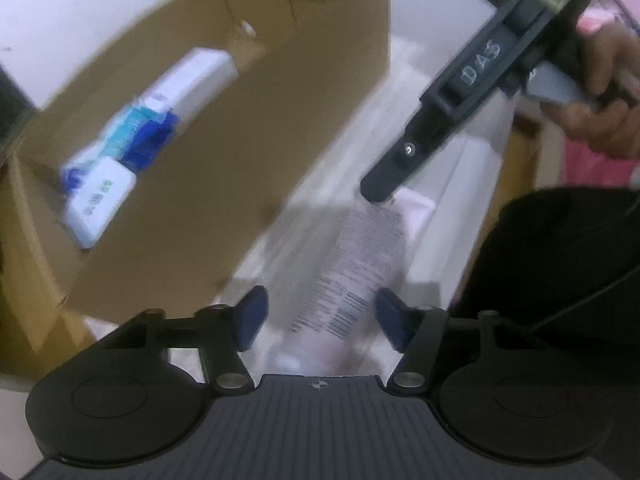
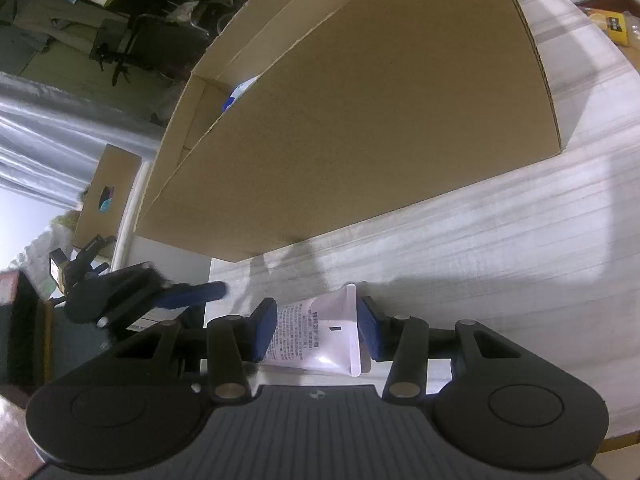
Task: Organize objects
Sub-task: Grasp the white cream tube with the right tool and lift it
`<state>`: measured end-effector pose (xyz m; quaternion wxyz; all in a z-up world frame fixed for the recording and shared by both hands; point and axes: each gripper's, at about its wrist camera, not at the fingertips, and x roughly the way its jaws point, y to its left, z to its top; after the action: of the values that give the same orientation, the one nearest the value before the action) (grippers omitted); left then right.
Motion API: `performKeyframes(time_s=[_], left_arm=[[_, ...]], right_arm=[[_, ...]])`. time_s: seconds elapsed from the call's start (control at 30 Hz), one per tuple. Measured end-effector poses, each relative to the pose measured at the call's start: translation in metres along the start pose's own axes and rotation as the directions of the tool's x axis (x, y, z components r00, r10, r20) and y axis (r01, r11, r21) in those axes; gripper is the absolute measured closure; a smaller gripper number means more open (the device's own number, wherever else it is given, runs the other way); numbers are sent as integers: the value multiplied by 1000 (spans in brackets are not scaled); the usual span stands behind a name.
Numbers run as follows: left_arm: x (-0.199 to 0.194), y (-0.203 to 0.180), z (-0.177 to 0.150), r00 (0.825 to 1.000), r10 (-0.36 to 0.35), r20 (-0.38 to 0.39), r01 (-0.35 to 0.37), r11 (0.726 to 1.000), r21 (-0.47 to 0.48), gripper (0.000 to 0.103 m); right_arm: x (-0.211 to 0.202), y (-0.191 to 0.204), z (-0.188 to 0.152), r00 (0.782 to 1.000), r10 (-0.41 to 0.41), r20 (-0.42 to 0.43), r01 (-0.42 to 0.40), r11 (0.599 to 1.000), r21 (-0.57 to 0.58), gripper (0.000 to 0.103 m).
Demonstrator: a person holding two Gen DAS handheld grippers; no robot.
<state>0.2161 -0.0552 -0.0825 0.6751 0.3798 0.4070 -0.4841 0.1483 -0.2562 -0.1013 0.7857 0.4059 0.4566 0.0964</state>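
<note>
A white tube with fine print [image 1: 360, 248] [image 2: 316, 344] lies over the white table next to an open cardboard box [image 1: 208, 168] [image 2: 360, 120]. My right gripper [image 2: 318, 326] [image 1: 378, 194] is shut on the tube near its flat crimped end, both blue pads against it. My left gripper [image 1: 322, 316] [image 2: 192, 294] points down over the tube's other end. The tube sits between its blue fingers, with a gap on the left side; this view is blurred. White and blue packages [image 1: 132, 140] [image 2: 240, 92] lie inside the box.
A hand [image 1: 600, 112] grips the right gripper's handle. A dark shape [image 1: 560, 260] fills the right. A yellow packet [image 2: 612, 24] lies at the table's far corner. A small cardboard box [image 2: 104, 196] and a cluttered chair [image 2: 152, 36] stand beyond the table's edge.
</note>
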Motion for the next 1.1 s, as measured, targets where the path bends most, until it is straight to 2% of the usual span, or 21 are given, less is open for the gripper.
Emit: performKeyframes(time_s=[0.03,0.17,0.23,0.43,0.5,0.57,0.7,0.77,0.9,1.0,1.1], left_arm=[[2,-1,2,1000,-15,-17,15,1000,1,55],[8,-13,7,998,11,-69,-4,995,103,54],[13,-13,7,996,22,-90,-12,994,109,51],[19,11,8,986,-78,-150,67,995,-78,52],[20,12,10,981,-89,-174,69,991,-116,54],[20,5,15,977,-69,-203,52,994,-92,57],[16,-19,18,978,5,-210,1,1000,31,62],[15,-21,17,973,-30,-230,36,999,21,64],[11,-31,13,977,-4,-212,19,998,67,66],[6,-44,5,984,40,-174,-21,993,112,66],[0,-50,-6,992,55,-116,-40,991,126,67]], right_arm=[[0,0,0,1000,0,2,0,1000,1,55],[0,-3,0,1000,13,2,-13,1000,14,55],[0,-2,0,1000,11,5,-11,1000,14,55],[-1,-3,-2,1000,16,13,-16,1000,16,55],[-2,-4,-3,1000,18,14,-18,1000,16,55],[-2,-5,-3,1000,23,15,-23,999,23,55],[-2,-8,-2,999,32,19,-33,999,39,55],[-2,-8,-2,999,33,18,-34,999,38,55],[-3,-9,-1,999,37,15,-37,999,34,54],[-4,-13,0,999,53,15,-53,997,56,54],[-4,-18,1,997,73,15,-74,994,80,55]])
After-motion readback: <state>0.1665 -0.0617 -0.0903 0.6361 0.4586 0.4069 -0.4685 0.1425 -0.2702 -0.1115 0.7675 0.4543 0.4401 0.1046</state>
